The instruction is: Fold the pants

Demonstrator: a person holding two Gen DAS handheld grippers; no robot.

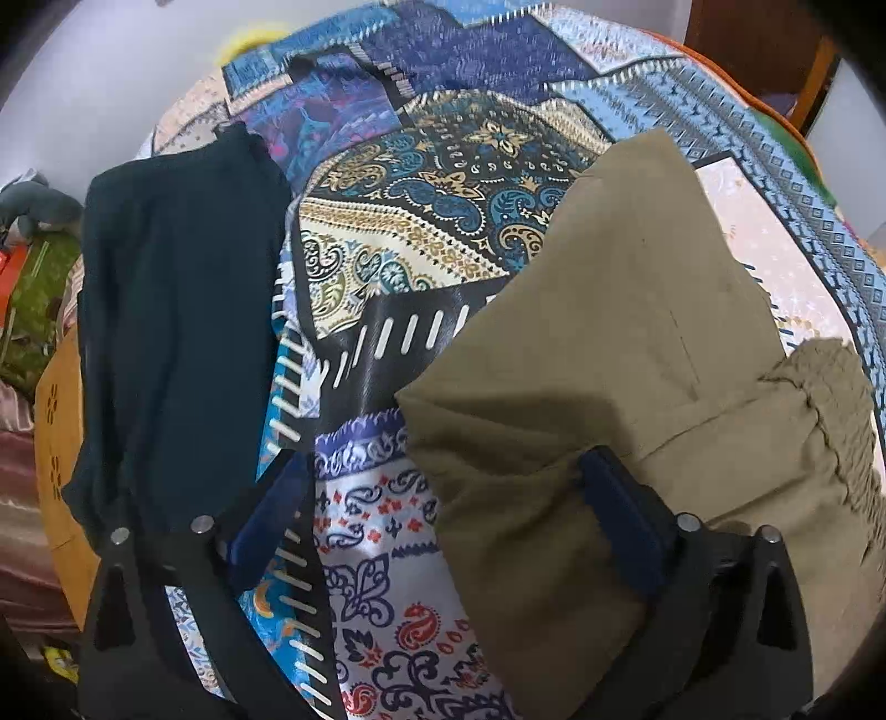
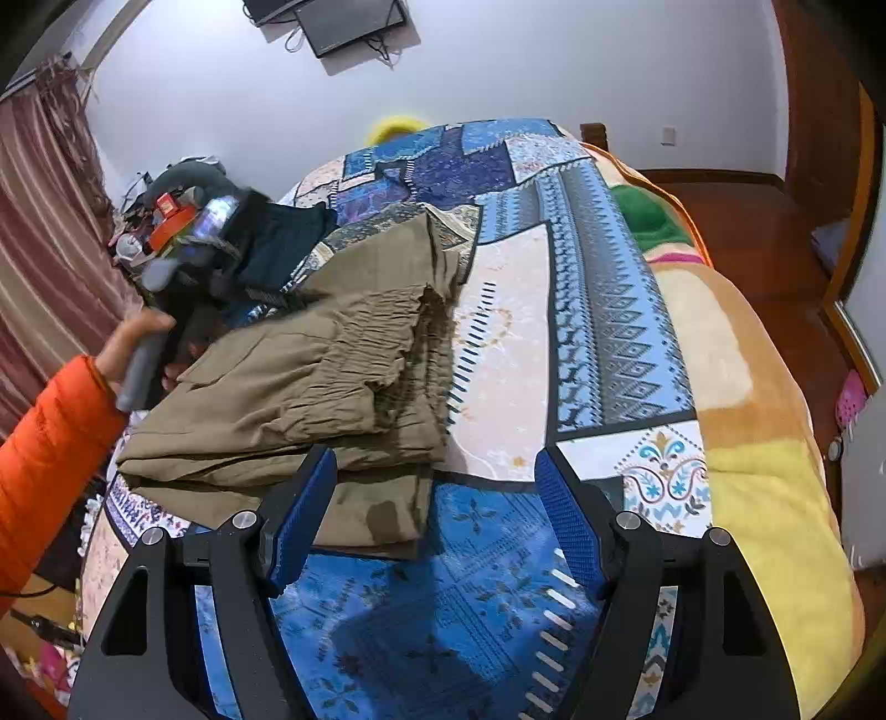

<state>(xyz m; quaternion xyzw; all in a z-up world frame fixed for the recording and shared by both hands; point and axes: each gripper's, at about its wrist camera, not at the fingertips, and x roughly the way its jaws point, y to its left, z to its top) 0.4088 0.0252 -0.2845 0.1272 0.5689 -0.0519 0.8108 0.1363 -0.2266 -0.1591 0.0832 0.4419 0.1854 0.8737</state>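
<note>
Rumpled olive pants point(image 2: 310, 376), folded

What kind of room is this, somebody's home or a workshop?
Most likely a bedroom in a home. A bed with a patchwork bedspread fills the view, with khaki pants lying on it, striped curtains to one side and a screen mounted on the wall.

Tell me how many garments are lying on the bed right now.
2: khaki pants folded near the bed's front, and a dark garment laid out to their left. More could be hidden beyond view.
</note>
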